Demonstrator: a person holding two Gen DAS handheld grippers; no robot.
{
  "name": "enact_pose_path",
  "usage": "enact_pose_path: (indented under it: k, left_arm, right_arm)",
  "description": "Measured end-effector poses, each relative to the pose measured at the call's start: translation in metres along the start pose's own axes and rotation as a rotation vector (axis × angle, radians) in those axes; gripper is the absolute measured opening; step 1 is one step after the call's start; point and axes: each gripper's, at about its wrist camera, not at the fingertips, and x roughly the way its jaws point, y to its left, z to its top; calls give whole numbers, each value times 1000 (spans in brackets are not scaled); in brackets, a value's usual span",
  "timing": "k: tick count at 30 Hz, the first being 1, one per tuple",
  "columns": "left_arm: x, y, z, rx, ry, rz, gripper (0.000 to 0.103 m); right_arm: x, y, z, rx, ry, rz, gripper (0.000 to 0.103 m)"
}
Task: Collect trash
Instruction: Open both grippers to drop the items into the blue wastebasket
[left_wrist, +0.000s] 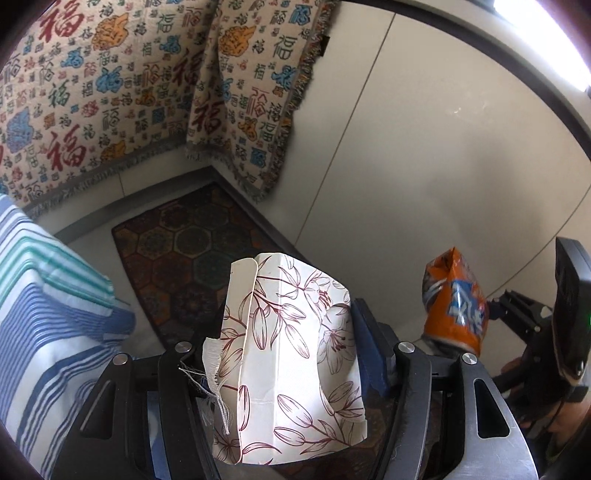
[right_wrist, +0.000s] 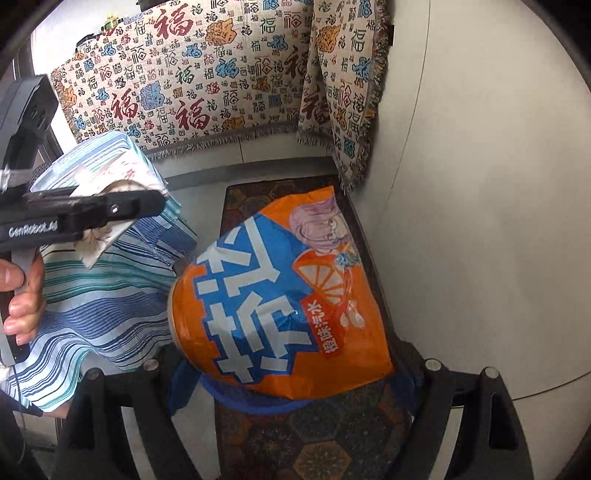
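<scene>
The floral paper scrap (left_wrist: 291, 354) and orange wrapper (right_wrist: 284, 295), each clamped in your closed left tool (left_wrist: 295, 387) and right tool (right_wrist: 295, 380), could slide free if either grip eases.

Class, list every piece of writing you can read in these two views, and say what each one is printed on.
"GenRobot.ai": side of the left gripper.
"福": woven all over the patterned throw, in many colours.
"橙味汽水": red label on the orange packet held in the right gripper.
Large white characters on that packet: too distorted to read.

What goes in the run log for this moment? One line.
left gripper: shut on white floral paper piece | right gripper: shut on orange snack wrapper | both above patterned mat
</scene>
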Motion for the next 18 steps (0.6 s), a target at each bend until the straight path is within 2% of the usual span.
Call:
enact_pose_path:
  k: [7,9,11,12,18]
  left_arm:
    - [18,-14,11,22,20,-23,64]
    - [21,-16,12,22,23,-31,70]
    - [24,-16,14,18,12,-32,82]
    - [25,-17,15,18,7,-33,84]
    - [30,-11,21,-13,5,-52,86]
  right_arm:
    - [14,-1,-1,-11,36,12,88]
    - [17,-2,-3,-5,42,17,88]
    - [22,-4,-4,14,44,31,88]
    - [23,-5,-5,23,41,42,88]
    - [27,-6,0,31,18,65,94]
